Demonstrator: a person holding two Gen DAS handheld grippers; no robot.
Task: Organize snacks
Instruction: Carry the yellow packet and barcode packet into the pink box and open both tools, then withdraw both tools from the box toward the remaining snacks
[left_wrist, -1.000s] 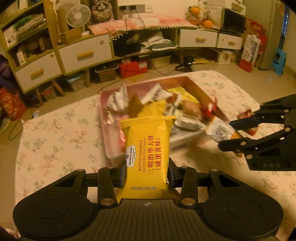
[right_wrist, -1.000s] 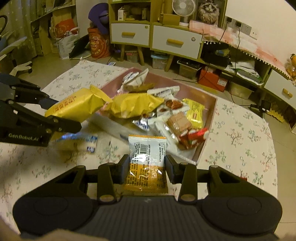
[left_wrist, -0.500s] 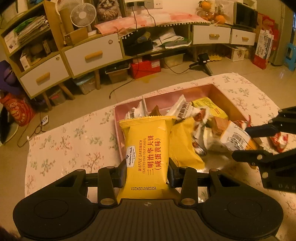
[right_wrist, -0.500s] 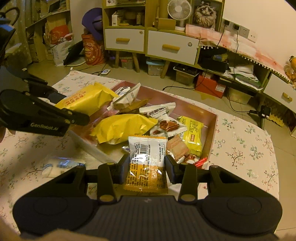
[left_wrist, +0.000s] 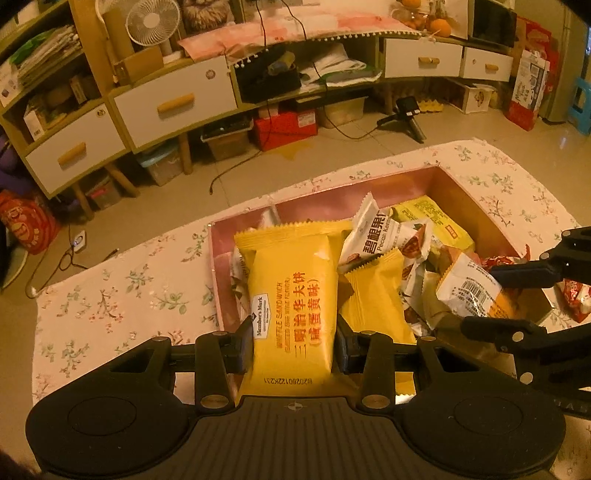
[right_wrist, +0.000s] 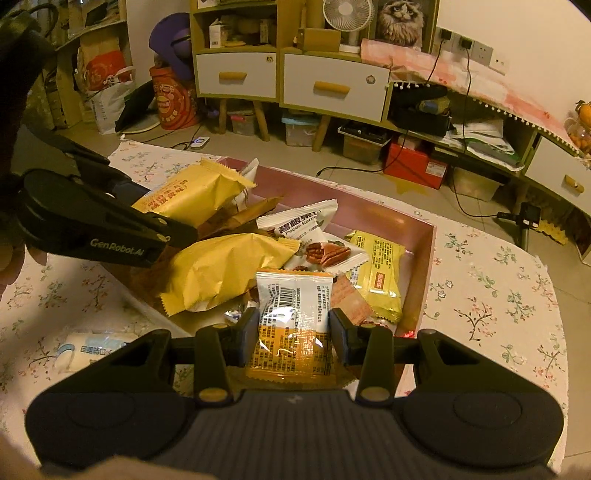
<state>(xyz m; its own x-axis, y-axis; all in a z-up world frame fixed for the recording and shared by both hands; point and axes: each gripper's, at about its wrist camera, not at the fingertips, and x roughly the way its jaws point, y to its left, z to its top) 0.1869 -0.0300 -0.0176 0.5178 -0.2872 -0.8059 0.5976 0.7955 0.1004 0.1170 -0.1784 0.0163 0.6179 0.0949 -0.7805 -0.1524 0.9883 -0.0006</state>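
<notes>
The left gripper (left_wrist: 294, 345) clamps a yellow waffle pack (left_wrist: 293, 306) over the 7 o'clock corner of the pink box (left_wrist: 373, 186). The right gripper (right_wrist: 293, 341), at 3 o'clock in the left view, pinches a white-and-orange packet (right_wrist: 291, 325) above the box's near edge, over 2 other yellow packs and a pecan packet (right_wrist: 321, 253).

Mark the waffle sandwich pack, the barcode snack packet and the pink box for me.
waffle sandwich pack (left_wrist: 291, 295), left wrist view, middle of its yellow front.
barcode snack packet (right_wrist: 293, 314), right wrist view, centre of the wrapper.
pink box (right_wrist: 421, 273), right wrist view, inner right wall.
</notes>
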